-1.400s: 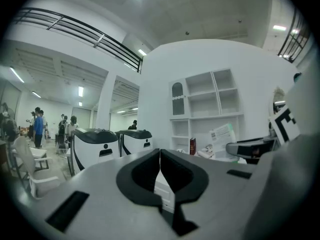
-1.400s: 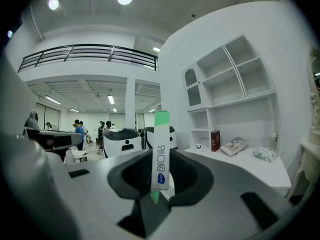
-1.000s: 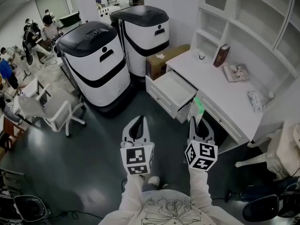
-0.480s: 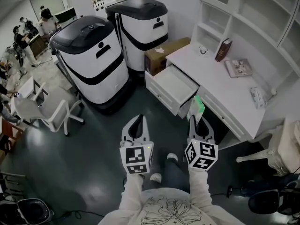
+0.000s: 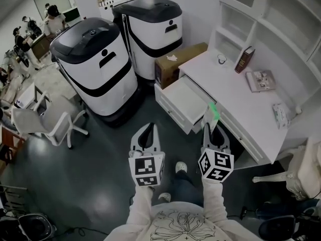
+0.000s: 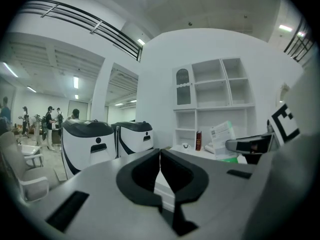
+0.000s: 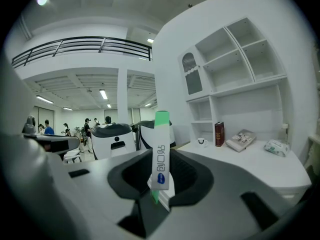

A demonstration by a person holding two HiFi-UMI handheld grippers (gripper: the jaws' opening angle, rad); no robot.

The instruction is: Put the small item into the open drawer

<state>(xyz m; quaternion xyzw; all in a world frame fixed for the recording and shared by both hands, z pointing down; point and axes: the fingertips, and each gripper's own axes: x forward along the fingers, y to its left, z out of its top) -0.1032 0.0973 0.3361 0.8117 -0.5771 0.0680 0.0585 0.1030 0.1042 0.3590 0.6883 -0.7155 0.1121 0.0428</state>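
Observation:
My right gripper (image 5: 210, 128) is shut on a small white and green packet (image 5: 212, 115), which stands upright between its jaws (image 7: 161, 156). The packet hangs just short of the front of the open white drawer (image 5: 186, 102), which is pulled out of the white desk (image 5: 246, 104) ahead. My left gripper (image 5: 146, 130) is shut with nothing in it (image 6: 160, 170), over the dark floor left of the drawer. Both are held low in front of the person.
Two large white and black machines (image 5: 95, 64) stand left of the desk, with a cardboard box (image 5: 176, 63) between them and the desk. On the desk lie a red book (image 5: 248, 59), a magazine (image 5: 264, 80), a cup (image 5: 221, 59). White chair (image 5: 45, 124) at left.
The view has moved a little closer to the desk and drawer. Both grippers keep their places and the packet stays gripped. A foot now shows below the grippers.

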